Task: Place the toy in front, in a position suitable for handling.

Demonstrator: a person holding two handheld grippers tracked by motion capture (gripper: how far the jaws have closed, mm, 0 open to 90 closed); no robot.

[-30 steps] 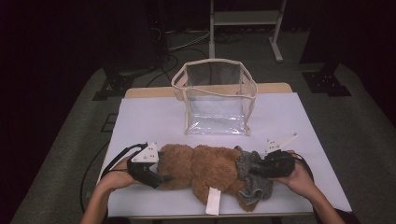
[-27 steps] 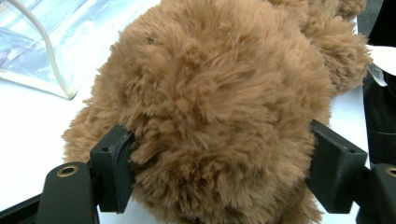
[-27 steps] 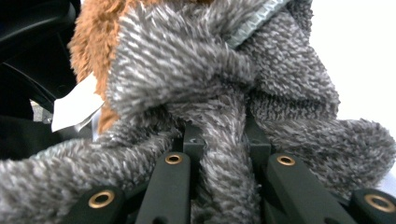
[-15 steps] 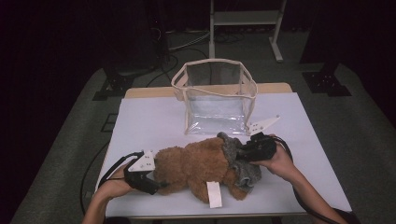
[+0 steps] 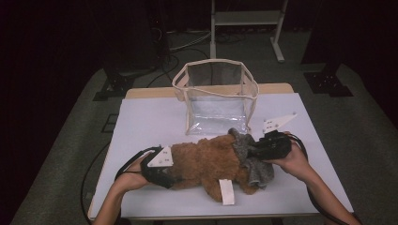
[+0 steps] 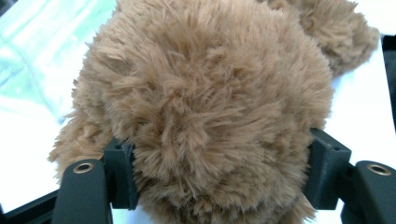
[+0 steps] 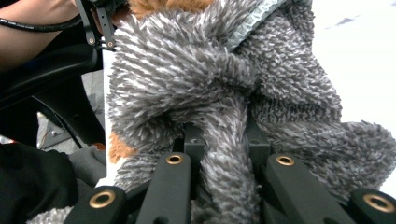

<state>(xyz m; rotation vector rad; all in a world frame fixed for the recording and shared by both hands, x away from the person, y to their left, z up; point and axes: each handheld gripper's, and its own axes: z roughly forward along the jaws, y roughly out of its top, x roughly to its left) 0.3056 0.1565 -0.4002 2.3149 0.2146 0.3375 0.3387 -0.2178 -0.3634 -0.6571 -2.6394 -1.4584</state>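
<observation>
A brown plush toy (image 5: 206, 161) is laid lengthwise across the near part of the white table (image 5: 150, 117), just in front of a clear bag (image 5: 216, 96) with cream binding that is stood upright with its mouth open, apparently so that the toy can be put into it. A grey knitted garment (image 5: 248, 157) is worn at the toy's right end, and a white label (image 5: 226, 191) is seen lying over its near edge. The toy is taken at both ends, probably so that so long and limp a body can be carried without sagging. The left gripper (image 5: 162, 171) is brought onto the toy's left end; in the left gripper view a rounded tuft of the brown fur (image 6: 205, 107) is seen between the two black jaws, which have just been closing, and the pads appear to be pressed into the pile on either side, though how firmly cannot be told through the fluff. The right gripper (image 5: 263, 149) is held at the toy's other end, slightly raised; in the right gripper view its jaws are drawn almost together, and a bunched fold of the grey knit (image 7: 233, 154) is pinched between them. The garment is thus pulled up away from the fur, either to lift that end or to draw the garment off.
</observation>
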